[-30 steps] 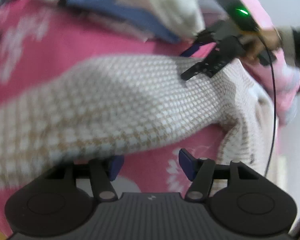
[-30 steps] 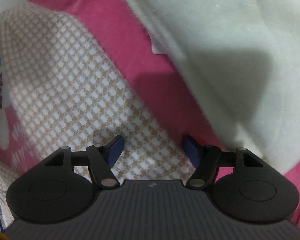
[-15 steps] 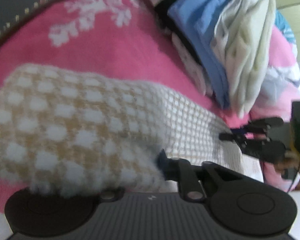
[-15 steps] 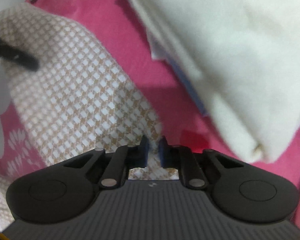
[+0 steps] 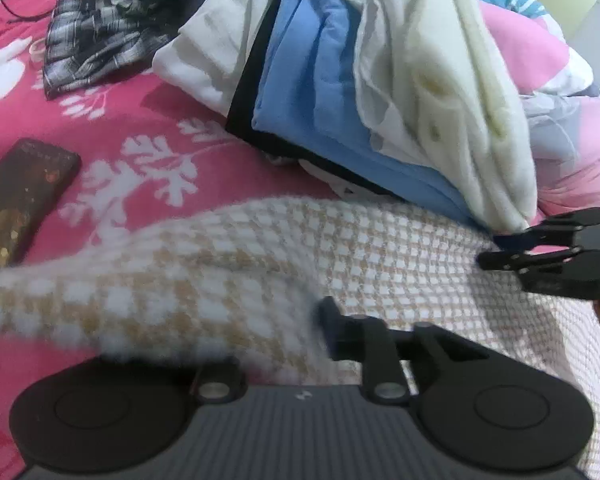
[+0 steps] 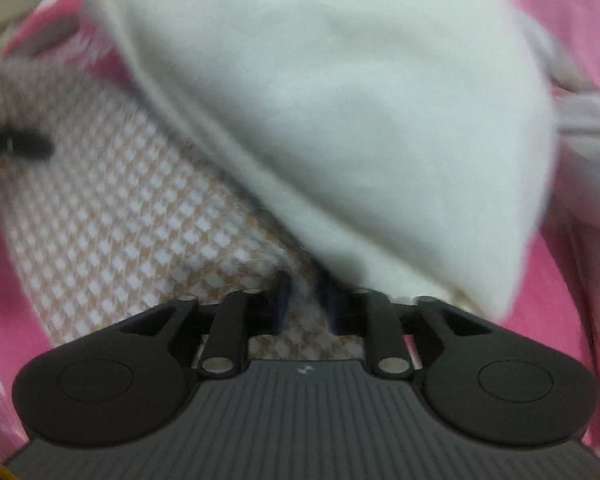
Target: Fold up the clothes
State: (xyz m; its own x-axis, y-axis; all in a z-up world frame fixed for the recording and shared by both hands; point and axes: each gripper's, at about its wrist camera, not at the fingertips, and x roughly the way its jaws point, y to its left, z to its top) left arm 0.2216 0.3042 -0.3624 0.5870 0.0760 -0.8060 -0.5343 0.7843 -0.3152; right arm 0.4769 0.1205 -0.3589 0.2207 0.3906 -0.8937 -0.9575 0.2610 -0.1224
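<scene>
Left wrist view shows both tongs clamped on the checked cloth (image 5: 340,256), left tongs (image 5: 292,332) lower centre, right tongs (image 5: 500,246) mid-right (long axis running between them).

a bed covered with a pink blanket (image 5: 112,120) printed with white leaf shapes carries everything here. on it lie a tan-and-white checked knit garment (image 5: 380,264) stretched across the near part, a dark flat rectangular object (image 5: 20,196) at the left, a crumpled black-and-white plaid cloth (image 5: 96,36) farther back, and a stack of folded clothes (image 5: 340,92) in white, black, blue and cream. the stack's near edge touches the checked knit. a thin black cable (image 5: 8,0) lies at the far left.
</scene>
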